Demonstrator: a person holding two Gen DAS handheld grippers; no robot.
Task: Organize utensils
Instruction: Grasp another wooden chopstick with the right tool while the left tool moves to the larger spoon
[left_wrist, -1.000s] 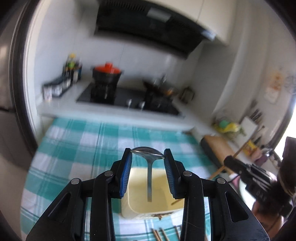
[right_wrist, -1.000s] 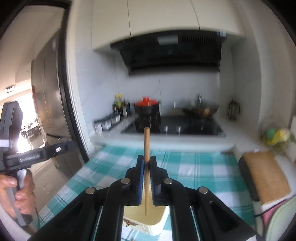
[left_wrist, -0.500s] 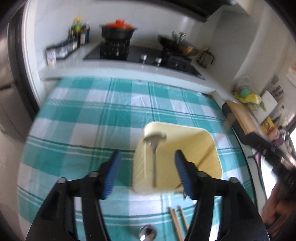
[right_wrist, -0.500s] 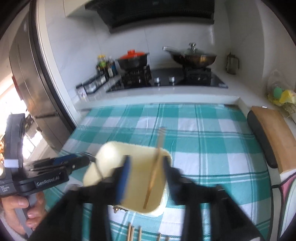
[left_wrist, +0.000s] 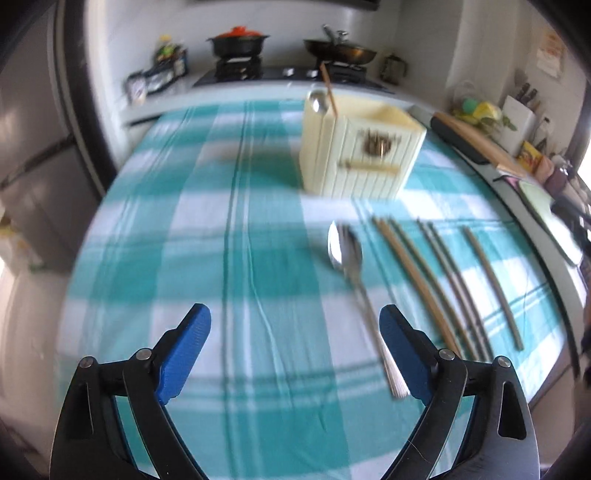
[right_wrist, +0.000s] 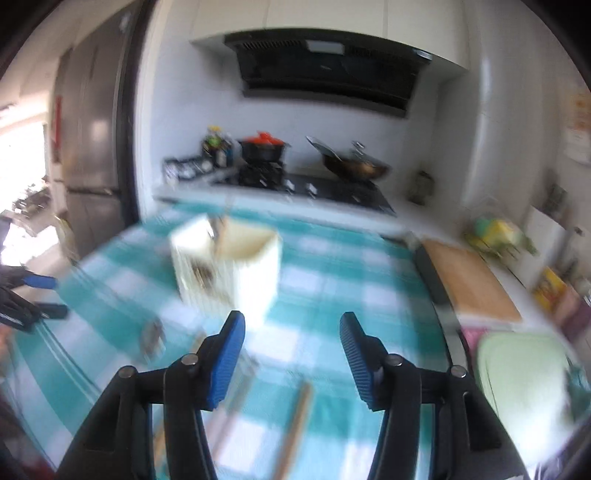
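A cream utensil holder (left_wrist: 360, 151) stands on the green checked tablecloth (left_wrist: 207, 236), with a spoon bowl (left_wrist: 317, 100) and a chopstick tip (left_wrist: 328, 88) sticking out of it. In front of it lie a metal spoon (left_wrist: 354, 273) and several wooden chopsticks (left_wrist: 439, 280). My left gripper (left_wrist: 295, 328) hovers low over the cloth, its jaws opening wide and empty; the lying spoon's handle passes by the right finger. My right gripper (right_wrist: 291, 339) is also opening and empty, in front of the blurred holder (right_wrist: 229, 266), with a chopstick (right_wrist: 295, 424) on the cloth below it.
A stove (left_wrist: 288, 74) with a black pot and a wok lines the back counter. A wooden cutting board (left_wrist: 476, 140) and a green tray (right_wrist: 524, 373) sit at the table's right edge. A fridge (right_wrist: 92, 147) stands on the left.
Both grippers let go of the spoon and the chopstick, which now stand in the holder. Both opened, pulled back and dropped low over the cloth near the lying utensils.
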